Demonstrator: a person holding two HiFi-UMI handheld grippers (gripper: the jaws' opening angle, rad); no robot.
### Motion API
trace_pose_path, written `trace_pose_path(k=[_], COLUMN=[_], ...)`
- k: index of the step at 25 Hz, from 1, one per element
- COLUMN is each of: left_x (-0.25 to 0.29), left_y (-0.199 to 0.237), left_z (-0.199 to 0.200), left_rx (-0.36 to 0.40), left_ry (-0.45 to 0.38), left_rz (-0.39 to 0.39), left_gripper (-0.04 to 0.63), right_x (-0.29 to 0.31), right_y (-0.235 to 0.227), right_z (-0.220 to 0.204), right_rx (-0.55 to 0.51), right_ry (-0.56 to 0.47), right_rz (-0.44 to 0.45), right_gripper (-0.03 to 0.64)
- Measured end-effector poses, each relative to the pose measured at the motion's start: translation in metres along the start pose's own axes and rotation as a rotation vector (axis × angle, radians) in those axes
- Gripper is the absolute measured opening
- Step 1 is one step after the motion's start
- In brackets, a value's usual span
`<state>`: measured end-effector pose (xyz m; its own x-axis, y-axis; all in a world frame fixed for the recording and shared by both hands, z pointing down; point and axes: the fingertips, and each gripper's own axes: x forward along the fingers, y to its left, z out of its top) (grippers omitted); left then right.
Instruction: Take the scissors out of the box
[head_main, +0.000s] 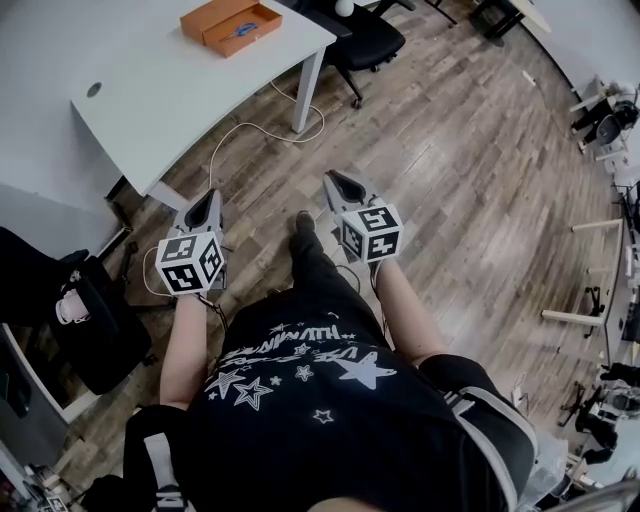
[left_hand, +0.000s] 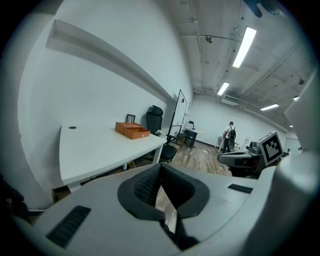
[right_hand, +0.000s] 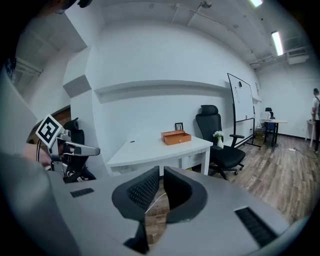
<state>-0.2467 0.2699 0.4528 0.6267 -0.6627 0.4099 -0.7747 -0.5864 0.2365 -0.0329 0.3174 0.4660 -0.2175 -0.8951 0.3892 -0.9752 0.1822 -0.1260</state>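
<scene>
An open orange box (head_main: 230, 24) sits at the far end of a white table (head_main: 170, 90), with blue-handled scissors (head_main: 240, 29) lying inside it. I stand on the wood floor well short of the table. My left gripper (head_main: 210, 197) and right gripper (head_main: 335, 180) are held side by side in front of me, both pointing toward the table, both shut and empty. The left gripper view looks past its closed tips (left_hand: 160, 170) to the box (left_hand: 132, 130) across the tabletop. In the right gripper view the box (right_hand: 176, 137) is small and far beyond the gripper (right_hand: 161, 172).
A black office chair (head_main: 365, 35) stands right of the table, with a white cable (head_main: 250, 130) looped on the floor beneath. Another black chair with a bag (head_main: 90, 320) is at my left. A person (left_hand: 230, 136) stands far across the room near desks.
</scene>
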Motion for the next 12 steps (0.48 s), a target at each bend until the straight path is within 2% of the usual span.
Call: trace_pose_path(k=[5,12], left_x=[0.035,0.114], left_y=[0.014,0.045], left_z=[0.009,0.055], left_rx=[-0.019,-0.054], left_ry=[0.008,-0.008], left_rz=[0.044,0.148], left_gripper=[0.018,0.018], right_x=[0.051,0.141], right_y=[-0.03,-0.09], right_z=[0.013,0.055], right_rx=[0.003,-0.026], right_ry=[-0.006,0.007], right_rz=[0.039,0.114], right_gripper=[0.057,0.057])
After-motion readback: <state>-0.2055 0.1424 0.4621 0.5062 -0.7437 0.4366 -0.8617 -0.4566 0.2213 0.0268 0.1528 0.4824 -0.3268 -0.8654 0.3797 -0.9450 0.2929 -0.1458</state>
